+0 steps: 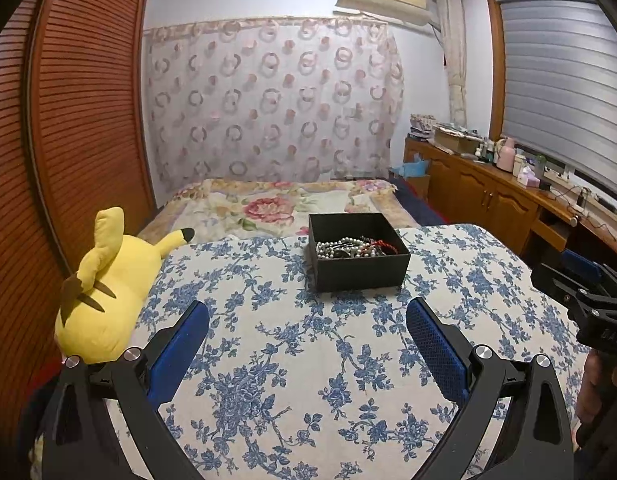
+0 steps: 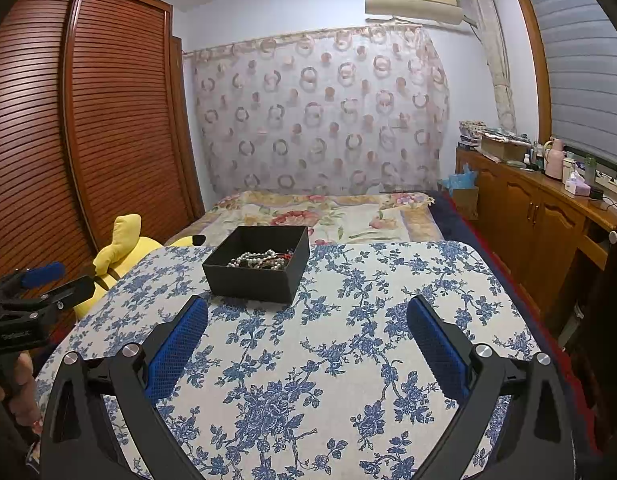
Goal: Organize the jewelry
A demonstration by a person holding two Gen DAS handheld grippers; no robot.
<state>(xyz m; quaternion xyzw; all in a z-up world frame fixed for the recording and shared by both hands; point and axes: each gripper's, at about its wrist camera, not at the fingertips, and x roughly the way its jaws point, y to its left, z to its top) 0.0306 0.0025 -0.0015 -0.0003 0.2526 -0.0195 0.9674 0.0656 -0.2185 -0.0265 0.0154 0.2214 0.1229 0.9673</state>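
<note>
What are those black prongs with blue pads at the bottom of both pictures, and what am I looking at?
They are hand-held grippers, not a robot: a person holds one in each hand, with a camera looking along its two fingers. One picture is from the left gripper, the other from the right gripper. Each also shows in the other's picture, at the edge. Both have their jaws wide apart and hold nothing. Below them is a surface with a blue floral cloth. On it stands an open black box holding a tangle of pearl-like beads and a red cord. A yellow plush toy lies at the cloth's left edge.
</note>
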